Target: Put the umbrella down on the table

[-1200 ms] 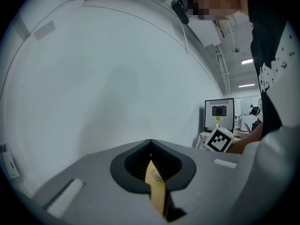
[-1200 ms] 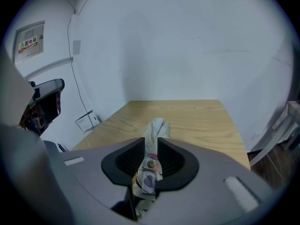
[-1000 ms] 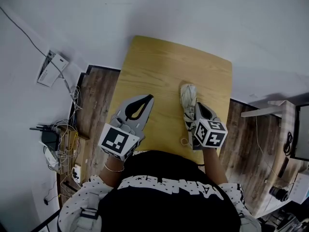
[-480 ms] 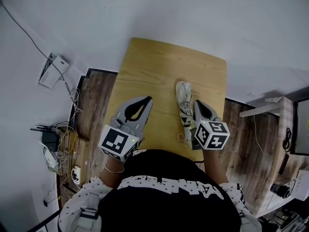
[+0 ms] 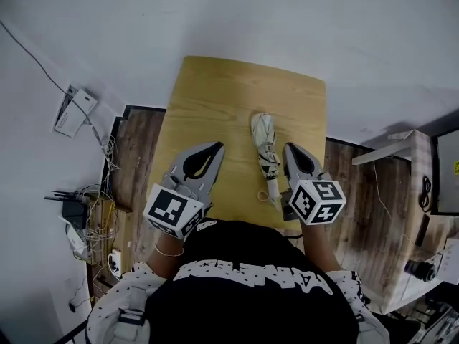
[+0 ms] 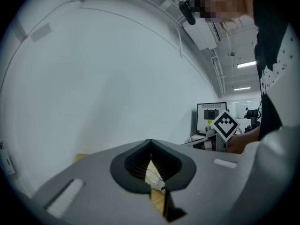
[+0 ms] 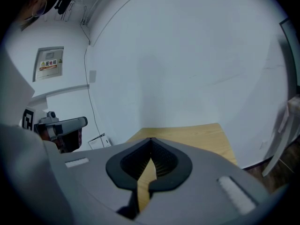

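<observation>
Head view: person stands at the near edge of a small wooden table (image 5: 229,92), one gripper in each hand, both held out in front of the torso and pointing away toward the white wall (image 5: 287,20). The two run roughly parallel.

Left gripper (image 5: 218,145): over the table's near left part, nose angled a little inward. Jaws closed tip to tip, nothing pinched. Wrist below its marker cube (image 5: 172,213) wears a thin bracelet (image 5: 168,250).

Right gripper (image 5: 287,147): over the near right corner, forearm coming straight out from the body. Jaws clenched, empty.

Umbrella (image 5: 265,149): folded, pale with dark print, lying flat on the tabletop between the two grippers and closer to the right one. It lies lengthwise, the handle end with its strap loop (image 5: 264,193) toward the person. The handle sits just beside the right gripper's body; cannot tell whether they touch.

Left gripper view: tips meet, with only the oval hollow behind them open. Through that hollow show a bit of the umbrella (image 6: 153,176) and the tabletop (image 6: 158,201). A monitor (image 6: 211,117) stands far right.

Right gripper view: tips together. Bare tabletop (image 7: 187,134) shows through the hollow and beyond; no umbrella there.

Floor (image 5: 140,149) left of the table: wood planks, a tangle of cables (image 5: 90,217).
</observation>
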